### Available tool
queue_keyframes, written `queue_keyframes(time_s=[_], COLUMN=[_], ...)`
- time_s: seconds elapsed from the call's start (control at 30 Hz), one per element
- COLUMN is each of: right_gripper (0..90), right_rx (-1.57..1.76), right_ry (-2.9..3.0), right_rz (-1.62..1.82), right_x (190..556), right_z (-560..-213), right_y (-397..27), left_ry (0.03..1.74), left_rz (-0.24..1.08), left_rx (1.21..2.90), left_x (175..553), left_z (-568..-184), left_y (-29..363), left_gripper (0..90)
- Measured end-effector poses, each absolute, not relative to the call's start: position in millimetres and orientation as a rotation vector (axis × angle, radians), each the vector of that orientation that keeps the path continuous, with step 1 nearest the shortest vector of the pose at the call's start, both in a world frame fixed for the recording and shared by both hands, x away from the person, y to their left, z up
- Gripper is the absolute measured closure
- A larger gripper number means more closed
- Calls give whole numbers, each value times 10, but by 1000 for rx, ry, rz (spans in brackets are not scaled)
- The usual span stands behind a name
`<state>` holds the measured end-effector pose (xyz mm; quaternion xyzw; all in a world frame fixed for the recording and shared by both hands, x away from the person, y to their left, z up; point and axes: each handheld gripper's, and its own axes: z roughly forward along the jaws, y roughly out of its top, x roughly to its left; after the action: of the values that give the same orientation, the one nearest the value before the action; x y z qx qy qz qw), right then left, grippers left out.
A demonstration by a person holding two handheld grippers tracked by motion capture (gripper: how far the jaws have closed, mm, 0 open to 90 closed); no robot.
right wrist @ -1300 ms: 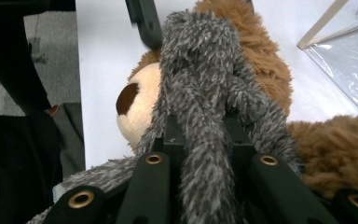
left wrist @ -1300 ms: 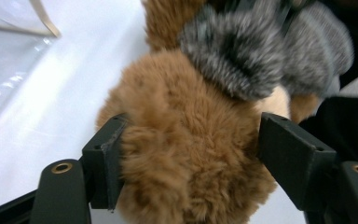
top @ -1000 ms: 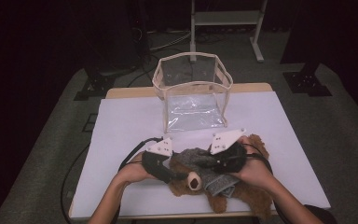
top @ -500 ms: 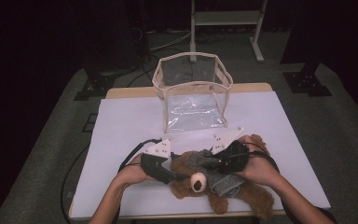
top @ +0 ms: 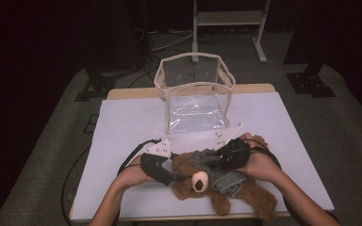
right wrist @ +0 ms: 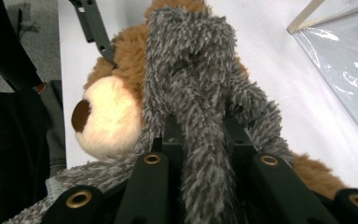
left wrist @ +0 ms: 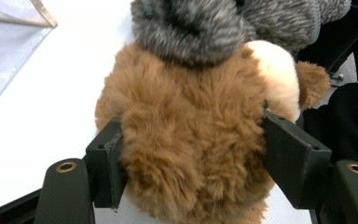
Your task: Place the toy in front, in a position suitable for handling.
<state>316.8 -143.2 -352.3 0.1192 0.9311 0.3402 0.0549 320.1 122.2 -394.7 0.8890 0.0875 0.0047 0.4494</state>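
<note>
Teddy bear [top: 202,181], brown plush with a cream muzzle, lies at the near edge of the white table [top: 122,132], a grey fuzzy scarf [top: 217,165] draped over its head and neck. Judged from this, the scarf work is mid-course: it is on the bear but loose, neither settled nor removed. The clear plastic bag [top: 195,96] stands open behind, well apart, with nothing visible in it. Left gripper [left wrist: 191,154] has its jaws set wide, one on each side of the bear's head, touching the fur; they have just been opening. Right gripper [right wrist: 200,140] is pinched tight on a strand of the scarf.
</note>
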Motion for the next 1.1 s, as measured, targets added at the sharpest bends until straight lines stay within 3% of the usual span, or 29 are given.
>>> queue_keyframes(time_s=[0.2,0.5,0.7,0.83,1.1], right_gripper=[744,744,745,745,745], right_rx=[332,254,330,405,295], right_ry=[2824,2833,2848,2856,2840], right_rz=[1043,1062,1040,1064,1053], right_x=[3149,3177,3246,3324,3278], right_z=[-3463,-3387,-3457,-3503,-3386], right_y=[-1352,-999,-1195,-1342,-1063], left_ry=[190,185,214,208,222], left_rz=[5,15,24,31,59], left_rx=[2192,2193,2200,2200,2187], left_x=[3188,3164,3184,3185,3225], left_z=[-3963,-3961,-3967,-3969,-4003], left_y=[1218,1232,1327,1331,1227], left_gripper=[377,375,348,385,428])
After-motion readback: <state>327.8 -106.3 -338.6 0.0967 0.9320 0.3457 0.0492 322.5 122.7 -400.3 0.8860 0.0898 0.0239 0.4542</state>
